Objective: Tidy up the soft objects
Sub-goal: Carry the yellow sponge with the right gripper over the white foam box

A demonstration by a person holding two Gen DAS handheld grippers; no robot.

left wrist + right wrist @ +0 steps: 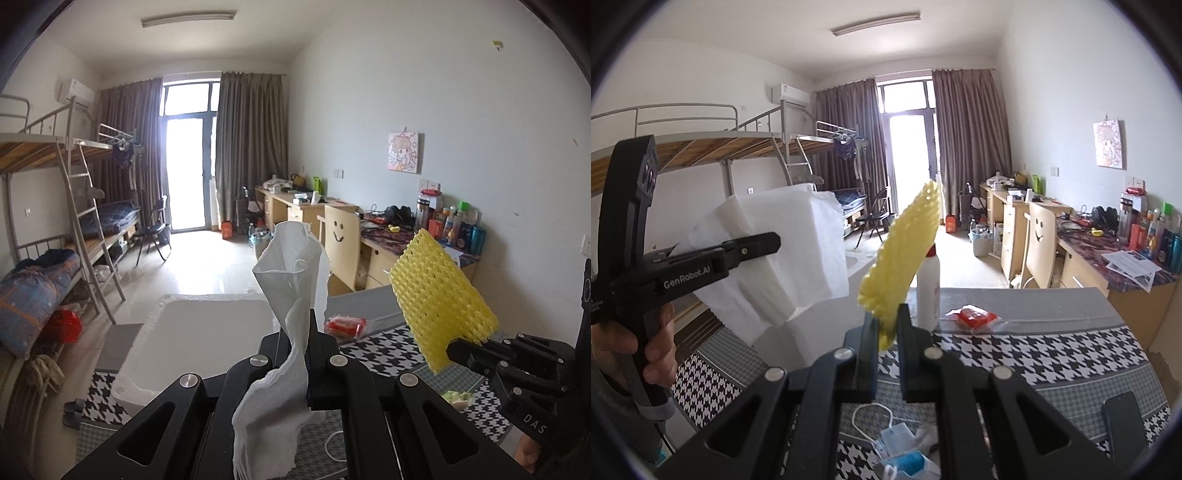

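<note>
From the left wrist camera, we see the left gripper (297, 332) clenched on a white tissue (291, 295). The tissue stands up between the two fingers, twisted, and its lower end hangs down in folds near the camera. To the right, the right gripper (448, 350) comes in from the edge of the picture and grips a yellow foam net (439, 295) by its lower corner; the net rises, tilted, above the table. Beyond the tissue lies a white foam box (199, 332) on the left part of the table (388, 354), which bears a black and white houndstooth cloth. A red packet (345, 326) lies on the table just right of the tissue and farther off. At the far right stand a desk (380, 258) full of bottles and a wooden chair (340, 247) with a smiling face.

From the right wrist camera, we see the right gripper (886, 332) clenched on the lower end of the yellow foam net (905, 254), which leans up and to the right. Just behind the net stands a white bottle (929, 288) on the table (1071, 354), and the red packet (975, 317) lies to its right. At the left, a hand (653, 343) holds the left gripper (772, 242), and its fingers grasp the white tissue (775, 254), spread wide here. Near the camera, a blue face mask (894, 439) lies on the cloth, and a dark phone (1123, 424) lies at the near right.
</note>
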